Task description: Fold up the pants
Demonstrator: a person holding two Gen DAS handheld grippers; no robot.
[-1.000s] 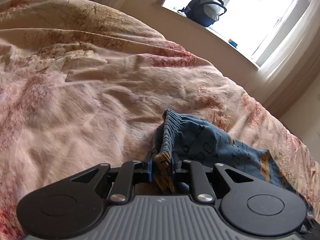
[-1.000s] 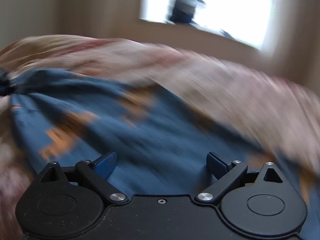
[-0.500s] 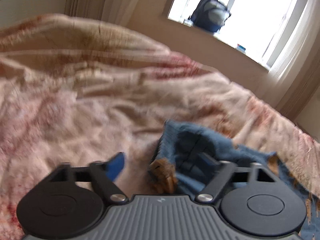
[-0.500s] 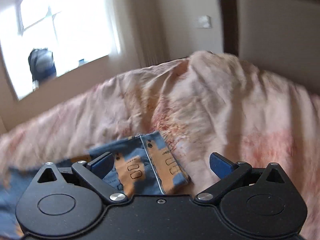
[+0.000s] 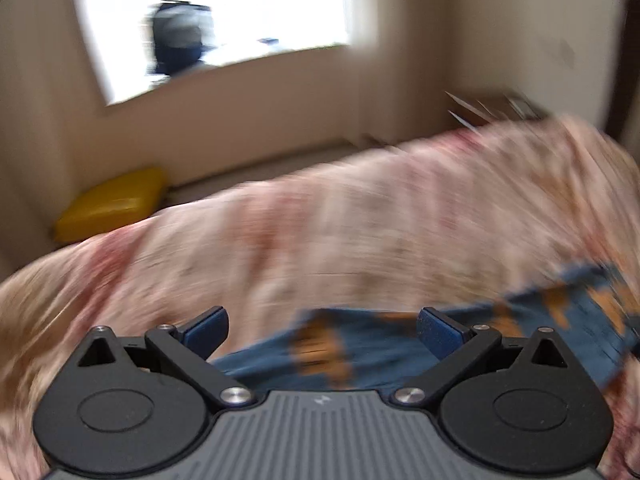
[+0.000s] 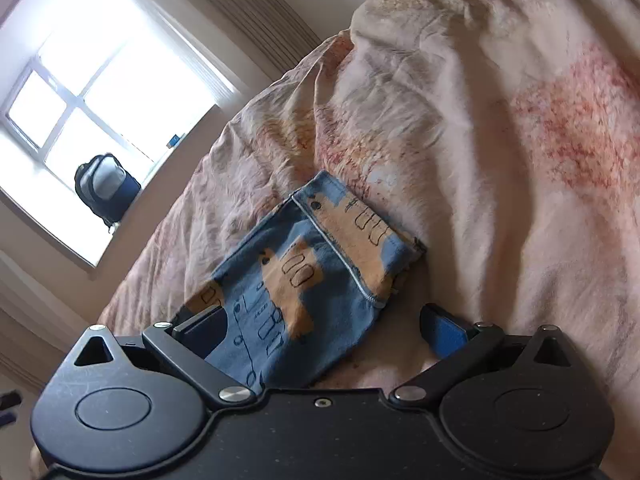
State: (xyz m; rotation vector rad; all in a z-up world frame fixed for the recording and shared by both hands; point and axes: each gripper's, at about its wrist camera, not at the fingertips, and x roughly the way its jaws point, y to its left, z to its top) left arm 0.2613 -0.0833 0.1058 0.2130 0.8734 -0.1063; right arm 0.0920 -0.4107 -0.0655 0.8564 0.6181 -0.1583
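The pinched waistband of the pants [image 5: 360,344] was released by the left gripper [image 5: 322,330], whose jaws were swung from clamped to wide and were opening at this moment, with nothing pressed between them. That view was turned from the bedspread [image 5: 360,232] toward a blurred window [image 5: 224,12]. The right gripper [image 6: 322,330] was rolled and brought over a folded leg end [image 6: 360,236].

The blue pants [image 6: 304,280] with orange print lie flat on the pink bedspread [image 6: 500,160], their hemmed cuff end towards its rumpled ridge.
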